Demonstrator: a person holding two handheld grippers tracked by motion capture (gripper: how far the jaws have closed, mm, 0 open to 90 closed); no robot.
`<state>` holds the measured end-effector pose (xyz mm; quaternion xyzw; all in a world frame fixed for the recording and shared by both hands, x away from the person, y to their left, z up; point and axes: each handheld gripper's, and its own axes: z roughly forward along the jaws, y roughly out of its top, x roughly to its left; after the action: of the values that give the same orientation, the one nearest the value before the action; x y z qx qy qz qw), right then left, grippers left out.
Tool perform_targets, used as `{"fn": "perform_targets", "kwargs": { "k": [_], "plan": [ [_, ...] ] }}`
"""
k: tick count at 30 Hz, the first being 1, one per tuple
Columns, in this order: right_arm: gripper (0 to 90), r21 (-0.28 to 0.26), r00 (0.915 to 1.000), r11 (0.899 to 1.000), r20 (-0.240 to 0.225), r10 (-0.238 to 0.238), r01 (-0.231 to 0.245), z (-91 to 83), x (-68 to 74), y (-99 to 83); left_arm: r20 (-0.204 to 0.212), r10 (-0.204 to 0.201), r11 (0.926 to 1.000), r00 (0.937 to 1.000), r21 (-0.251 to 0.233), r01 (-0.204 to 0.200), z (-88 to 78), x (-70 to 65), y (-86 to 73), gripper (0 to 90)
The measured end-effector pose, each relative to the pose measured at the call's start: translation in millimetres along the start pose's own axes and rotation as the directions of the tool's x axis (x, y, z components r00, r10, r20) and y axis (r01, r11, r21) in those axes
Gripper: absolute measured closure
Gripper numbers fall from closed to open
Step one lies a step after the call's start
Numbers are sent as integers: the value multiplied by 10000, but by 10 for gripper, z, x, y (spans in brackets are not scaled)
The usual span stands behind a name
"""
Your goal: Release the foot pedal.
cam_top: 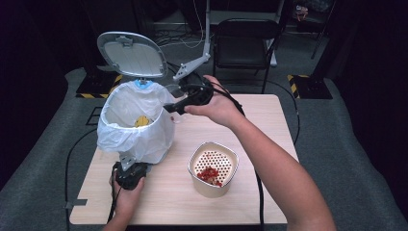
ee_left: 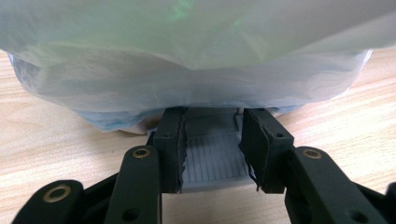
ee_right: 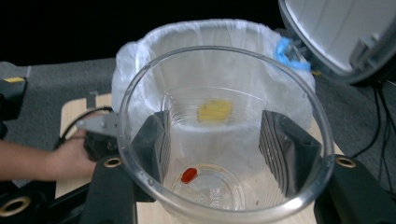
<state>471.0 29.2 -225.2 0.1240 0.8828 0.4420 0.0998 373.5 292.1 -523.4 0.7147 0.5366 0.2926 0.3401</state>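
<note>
One wooden table (cam_top: 269,125) holds one bin lined with a white bag (cam_top: 136,126) at about nine o'clock, its one grey lid (cam_top: 132,54) standing open at eleven o'clock. One yellow scrap (cam_top: 142,121) lies inside. One clear plastic cup (ee_right: 224,135) contains one small red piece (ee_right: 188,175). One beige perforated container (cam_top: 213,168) sits at five o'clock. Two handheld grippers: left gripper (cam_top: 129,174), right gripper (cam_top: 180,103). One folding chair (cam_top: 245,41) stands at twelve o'clock.

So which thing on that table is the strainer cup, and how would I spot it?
Start from the light wooden table and find the tall bin lined with a white bag at its left. To the right of it, nearer the person, stands the short cream cup. Its perforated insert, holding red scraps, sets it apart from the clear plastic cup in the right gripper.
</note>
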Motion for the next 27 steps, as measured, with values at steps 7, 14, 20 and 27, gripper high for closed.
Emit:
{"fn": "perform_targets", "kwargs": {
  "k": [7, 14, 20, 27],
  "plan": [
    [433, -217, 9996, 9994, 62, 260, -258, 190, -12, 203, -6, 6, 10000, 10000, 15, -6, -1, 0, 1, 601],
    [429, -265, 9984, 9986, 322, 461, -453, 443, -21, 325, 3, 4, 10000, 10000, 9, -4, 0, 0, 0, 601],
    [419, -307, 9970, 9977, 470, 621, -607, 657, -17, 413, -5, -6, 10000, 10000, 6, 6, 0, 0, 0, 601],
    [393, -6, 9954, 9987, 810, 504, -505, 898, -12, 476, -19, -15, 10000, 10000, -50, 15, 3, -1, -2, 601]
  ]
}}
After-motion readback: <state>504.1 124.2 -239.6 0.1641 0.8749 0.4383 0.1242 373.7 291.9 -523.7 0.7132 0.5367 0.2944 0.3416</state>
